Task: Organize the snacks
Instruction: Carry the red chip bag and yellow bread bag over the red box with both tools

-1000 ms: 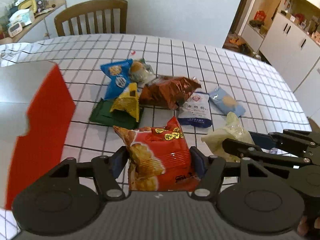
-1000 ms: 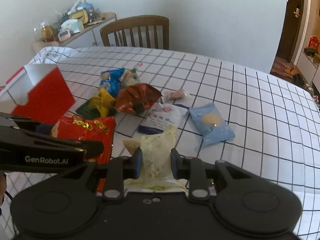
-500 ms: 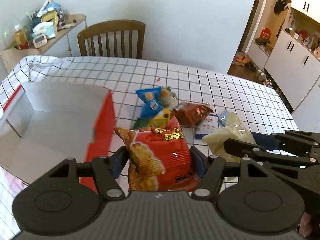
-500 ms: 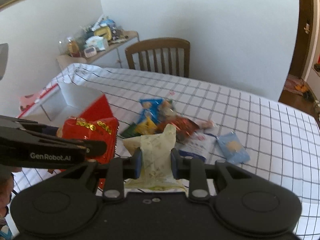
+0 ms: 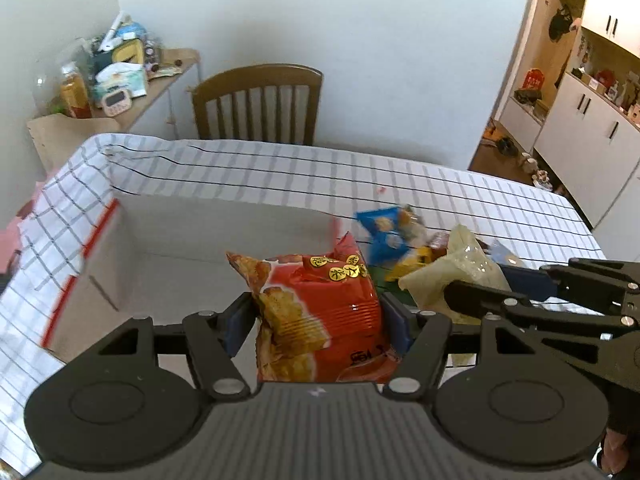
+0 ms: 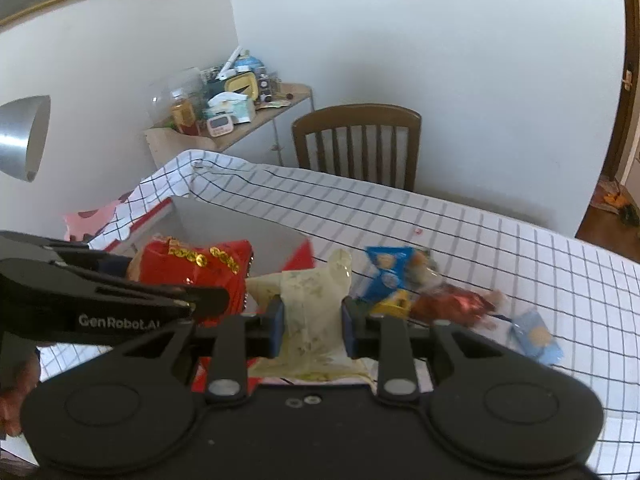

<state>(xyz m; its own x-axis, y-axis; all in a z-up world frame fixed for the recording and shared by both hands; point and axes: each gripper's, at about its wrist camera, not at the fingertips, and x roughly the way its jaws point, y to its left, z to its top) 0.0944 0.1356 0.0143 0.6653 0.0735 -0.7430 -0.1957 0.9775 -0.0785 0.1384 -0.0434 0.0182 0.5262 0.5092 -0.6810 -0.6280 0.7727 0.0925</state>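
Red bag: the red chip bag (image 5: 320, 320) sits clamped between the left gripper (image 5: 318, 322) pads, off the table and hanging in front of the open box (image 5: 192, 248).
Pale bag: the cream snack packet (image 6: 312, 312) is pinched in the narrower bite of the right gripper (image 6: 312, 322) — jaws closed onto its waist, top corner poking up.
Change: a second ago both bags were low over the checked tablecloth (image 5: 460, 188) with the box off to the left edge; now the box fills the left view's middle and the pile has slid away to the right. Both hands have risen and swung across together!
Meaning: pick-up looks done for these two — my read is we are mid-carry, drop-off next.
Box: white inside, red outside, mouth up, nothing visible in it from here.
Left behind: the blue packet (image 6: 386, 276), a yellow one (image 6: 394, 300), the foil-brown bag (image 6: 452, 306) and a light blue sachet (image 6: 536, 338) lie on the cloth, blurred.
Next call: probably ease each bag over the box mouth before letting go; the right one has further to travel.
Risk: two grippers side by side could crowd each other at the rim.
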